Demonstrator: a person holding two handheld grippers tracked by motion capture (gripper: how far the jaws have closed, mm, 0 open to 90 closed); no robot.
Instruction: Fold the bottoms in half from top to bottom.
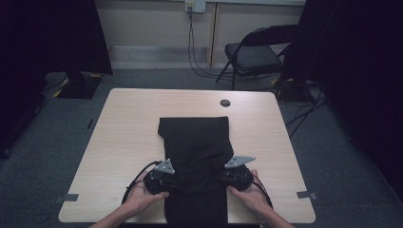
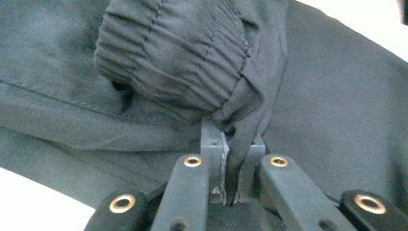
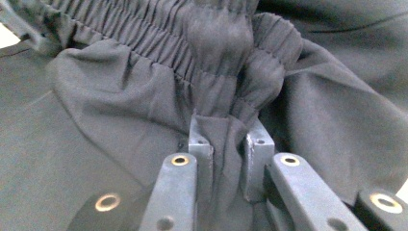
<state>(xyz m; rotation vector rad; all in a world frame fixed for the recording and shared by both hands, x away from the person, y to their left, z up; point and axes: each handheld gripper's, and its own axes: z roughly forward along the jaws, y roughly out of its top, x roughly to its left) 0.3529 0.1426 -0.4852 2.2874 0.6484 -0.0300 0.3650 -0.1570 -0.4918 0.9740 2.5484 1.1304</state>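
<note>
Mid-fold: the left claw (image 2: pixel 231 159) and right claw (image 3: pixel 230 144) each pinch the elastic waistband (image 3: pixel 159 45) of the black trousers (image 1: pixel 195 142) lying on the worktop (image 1: pixel 128 123); next, judging by this, lay the band flat, then release.

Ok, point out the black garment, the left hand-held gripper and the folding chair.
black garment (image 1: pixel 195 137), high view, flat middle of cloth.
left hand-held gripper (image 2: pixel 232 154), left gripper view, between fingertips.
folding chair (image 1: pixel 252 56), high view, seat.
</note>
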